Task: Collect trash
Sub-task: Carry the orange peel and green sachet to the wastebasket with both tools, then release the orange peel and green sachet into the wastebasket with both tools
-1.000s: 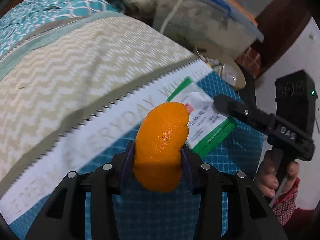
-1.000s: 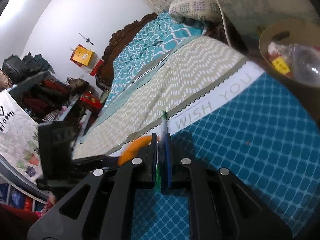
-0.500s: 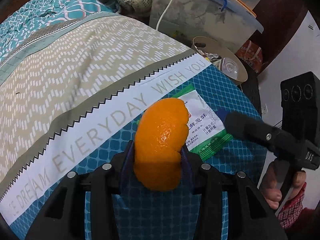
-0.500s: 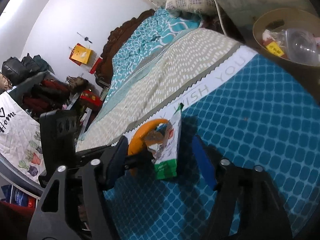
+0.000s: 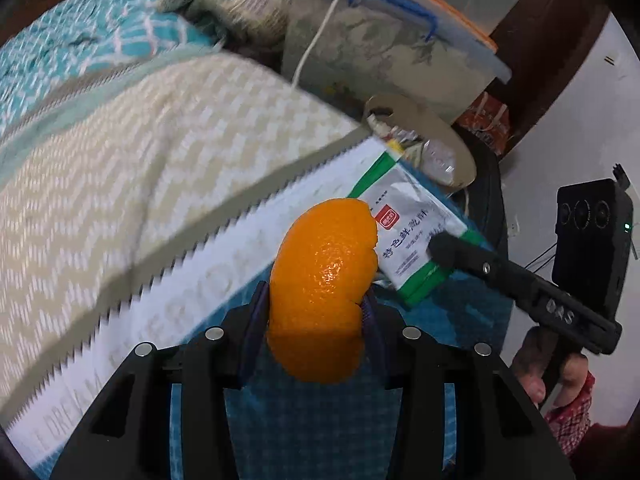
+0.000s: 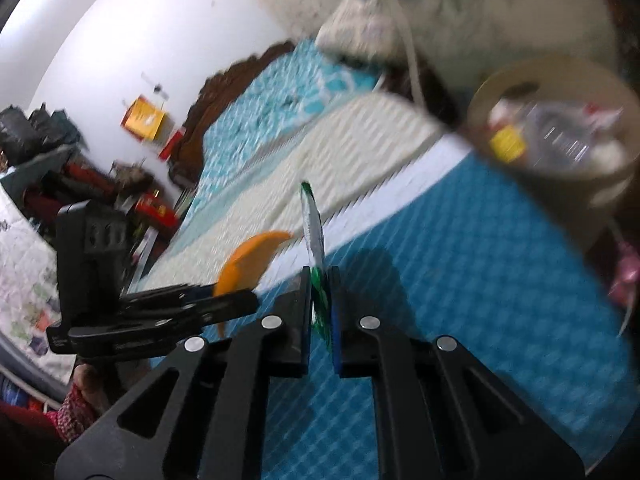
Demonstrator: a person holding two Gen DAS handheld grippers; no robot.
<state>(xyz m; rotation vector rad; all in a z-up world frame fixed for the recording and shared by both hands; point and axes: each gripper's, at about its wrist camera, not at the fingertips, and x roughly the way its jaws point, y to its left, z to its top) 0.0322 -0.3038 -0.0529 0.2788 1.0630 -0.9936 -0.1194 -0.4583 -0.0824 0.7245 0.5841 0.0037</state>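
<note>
My left gripper [image 5: 314, 304] is shut on an orange peel [image 5: 324, 280] and holds it above the blue bedspread. The peel also shows in the right wrist view [image 6: 250, 262]. My right gripper [image 6: 320, 292] is shut on a green and white snack wrapper [image 6: 314, 240], seen edge-on; in the left wrist view the wrapper [image 5: 408, 232] is pinched at its lower right by the right gripper [image 5: 440, 248]. A tan trash bin [image 6: 556, 96] holding several pieces of trash stands beside the bed, ahead and to the right; it shows in the left wrist view [image 5: 436, 136] too.
The bed has a blue patterned cover [image 6: 460, 280], a white lettered band [image 5: 192, 292] and a beige chevron blanket [image 5: 140, 152]. A clear storage box with a blue handle [image 5: 404, 28] stands behind the bin. Pillows lie at the headboard end.
My right gripper was open around the wrapper half a second ago and has shut on it. Both grippers have lifted and shifted toward the bin with their items.
</note>
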